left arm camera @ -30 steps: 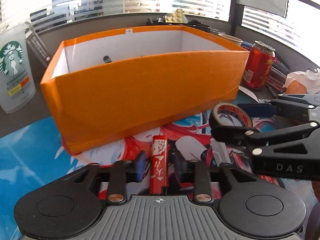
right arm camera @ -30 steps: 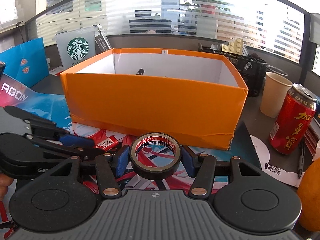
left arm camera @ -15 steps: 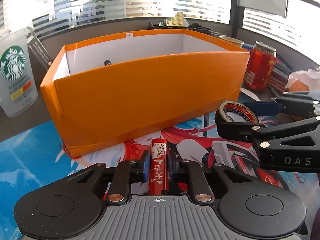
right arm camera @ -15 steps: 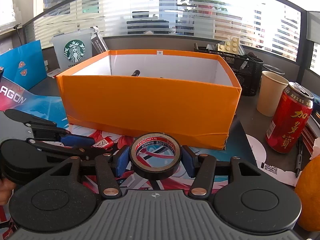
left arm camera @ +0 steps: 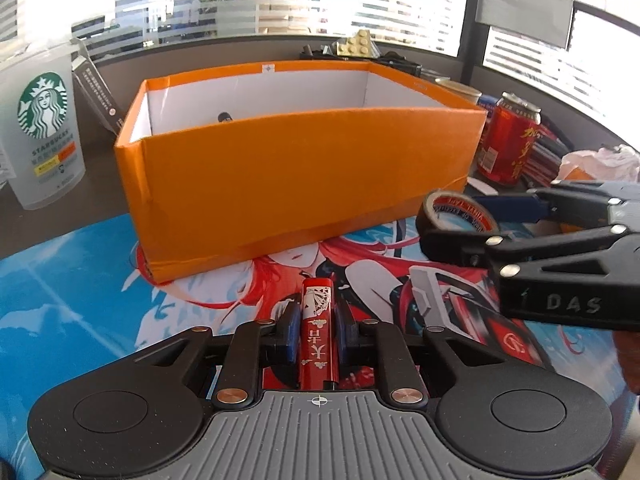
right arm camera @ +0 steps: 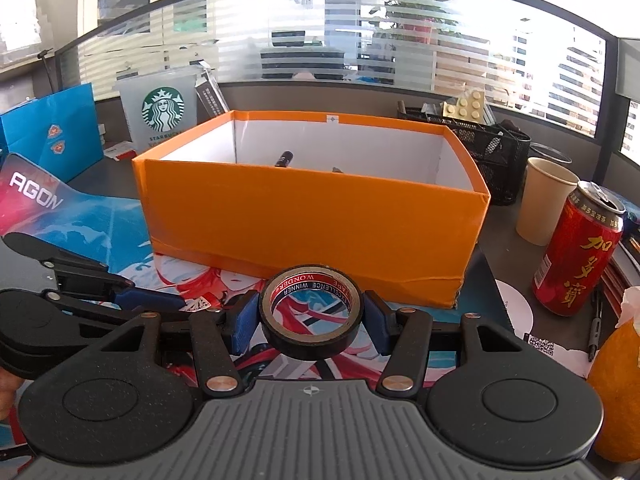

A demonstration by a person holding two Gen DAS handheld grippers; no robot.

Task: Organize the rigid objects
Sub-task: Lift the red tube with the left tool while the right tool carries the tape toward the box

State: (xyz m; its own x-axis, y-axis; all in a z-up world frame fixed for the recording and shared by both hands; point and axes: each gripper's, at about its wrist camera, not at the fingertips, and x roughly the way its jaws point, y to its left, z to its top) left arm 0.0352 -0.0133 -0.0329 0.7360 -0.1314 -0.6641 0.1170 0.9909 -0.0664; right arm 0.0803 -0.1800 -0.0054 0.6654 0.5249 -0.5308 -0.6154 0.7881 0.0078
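Left wrist view: a red lighter (left arm camera: pixel 318 330), light, stiff and slick, is clamped across its narrow sides by the left gripper (left arm camera: pixel 318 326), near the orange box (left arm camera: pixel 296 176). A tape roll (right arm camera: pixel 311 322), light and rigid, is pinched across its rim by the right gripper (right arm camera: pixel 311 320).

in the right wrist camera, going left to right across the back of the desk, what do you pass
Blue paper bag → Starbucks cup → orange box → black mesh organizer → paper cup → red drink can.
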